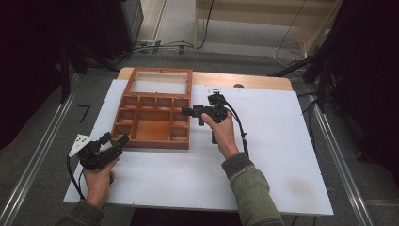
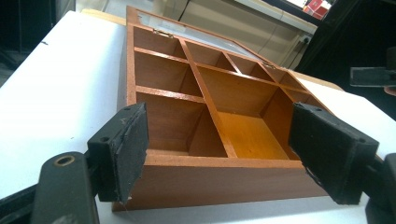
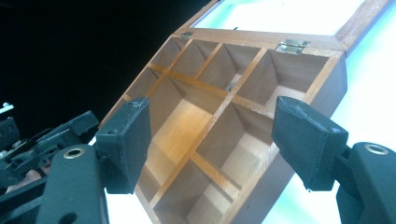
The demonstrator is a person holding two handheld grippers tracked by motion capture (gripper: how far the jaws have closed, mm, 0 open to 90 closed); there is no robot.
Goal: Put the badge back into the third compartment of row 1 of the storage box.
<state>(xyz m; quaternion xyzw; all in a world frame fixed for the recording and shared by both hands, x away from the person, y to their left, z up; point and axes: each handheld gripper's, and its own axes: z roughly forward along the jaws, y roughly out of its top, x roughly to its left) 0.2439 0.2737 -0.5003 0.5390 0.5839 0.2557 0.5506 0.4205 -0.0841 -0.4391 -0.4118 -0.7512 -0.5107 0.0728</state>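
Wooden box point(image 1: 153, 120) sits lid-open on white table point(image 1: 282, 155), compartments look empty. Left gripper point(image 1: 114, 144) at box's near-left corner, jaws wide apart, holding nothing. Right gripper point(image 1: 188, 112) at box's right wall, jaws wide apart, also empty. Likely step: steady or reposition box. Rec.: straddle one wall per gripper, pads square to wood, close evenly, avoid hinges point(image 3: 293, 45).

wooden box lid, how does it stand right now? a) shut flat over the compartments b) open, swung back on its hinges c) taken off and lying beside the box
b: the wooden box shows its bare compartments, and its glass-paned lid is swung back behind them, joined at the hinges.
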